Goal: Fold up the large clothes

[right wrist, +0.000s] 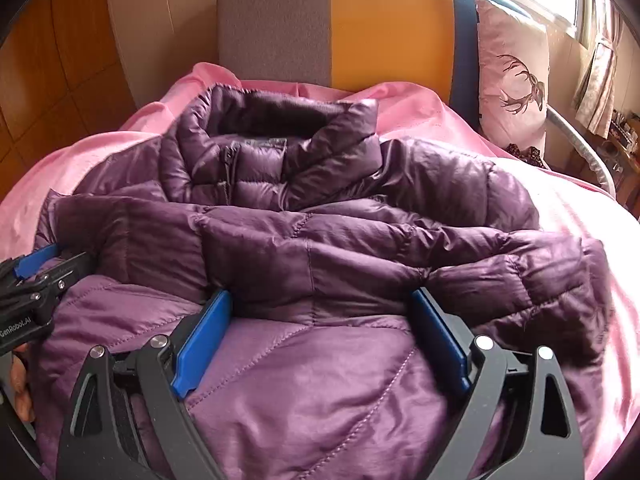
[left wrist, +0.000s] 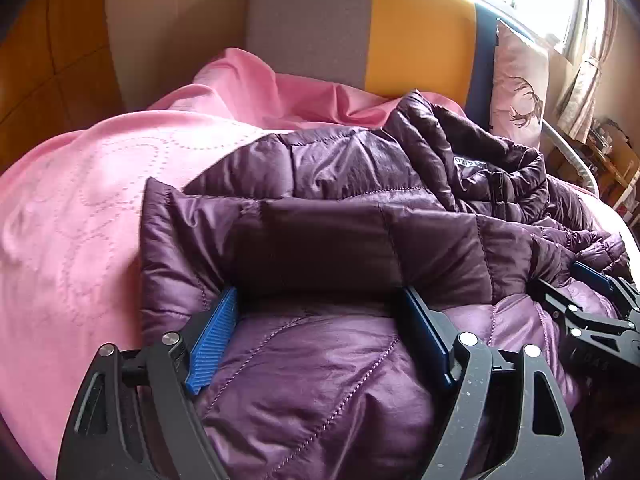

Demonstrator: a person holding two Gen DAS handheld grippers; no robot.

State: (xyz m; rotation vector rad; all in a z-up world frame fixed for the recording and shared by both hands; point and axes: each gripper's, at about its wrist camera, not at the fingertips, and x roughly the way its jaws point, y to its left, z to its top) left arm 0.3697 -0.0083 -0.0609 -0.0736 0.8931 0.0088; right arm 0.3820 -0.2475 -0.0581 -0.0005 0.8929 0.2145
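A purple quilted jacket (right wrist: pixel 320 240) is spread over a pink bedspread (left wrist: pixel 80 208) on a bed, with its collar (right wrist: pixel 272 120) turned toward the headboard (right wrist: pixel 360 28) and its lower part folded up over itself at the near edge of the bed, so that the paler lining (right wrist: pixel 300 380) is shown in the foreground. The headboard is made up of grey, yellow and blue panels, and a pale pillow printed with a deer (right wrist: pixel 514 76) is propped against it at the far right corner of the bed. The left gripper (left wrist: pixel 316 320) is held low over the folded near part of the jacket, toward the left edge of the bed; its blue-padded fingers (left wrist: pixel 214 344) are spread wide apart, with the puffy fabric bulging up between them, and no pinch on the cloth is seen. The right gripper (right wrist: pixel 322 328) is held just beside it, further toward the right edge, over the same folded part; its fingers (right wrist: pixel 202 344) are likewise spread wide, with the fabric lying between them but not clamped. Part of a hand (right wrist: pixel 22 380) is seen behind the left gripper in the right wrist view.
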